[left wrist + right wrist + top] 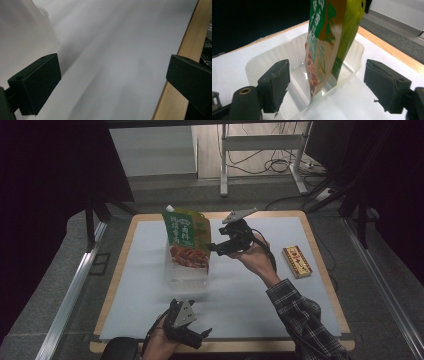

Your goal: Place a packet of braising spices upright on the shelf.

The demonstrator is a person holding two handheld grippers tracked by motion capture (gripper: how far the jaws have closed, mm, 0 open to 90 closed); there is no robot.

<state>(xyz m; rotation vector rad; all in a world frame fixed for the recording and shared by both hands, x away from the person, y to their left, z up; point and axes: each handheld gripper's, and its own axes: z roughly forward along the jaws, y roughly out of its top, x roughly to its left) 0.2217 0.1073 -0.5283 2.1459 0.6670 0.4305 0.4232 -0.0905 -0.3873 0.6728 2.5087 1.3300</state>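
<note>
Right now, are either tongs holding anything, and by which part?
Nothing held. Right tongs stand open beside the pouch standing in the clear tray; left tongs open over the mat.

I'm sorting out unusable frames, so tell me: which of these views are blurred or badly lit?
High view: dim, its edges black, the clear tray faint against the mat. Left gripper view: the mat is streaked with motion blur, though the open left gripper looks sharp. Right gripper view: the pouch and tray are fairly sharp, the backdrop at left black.
</note>
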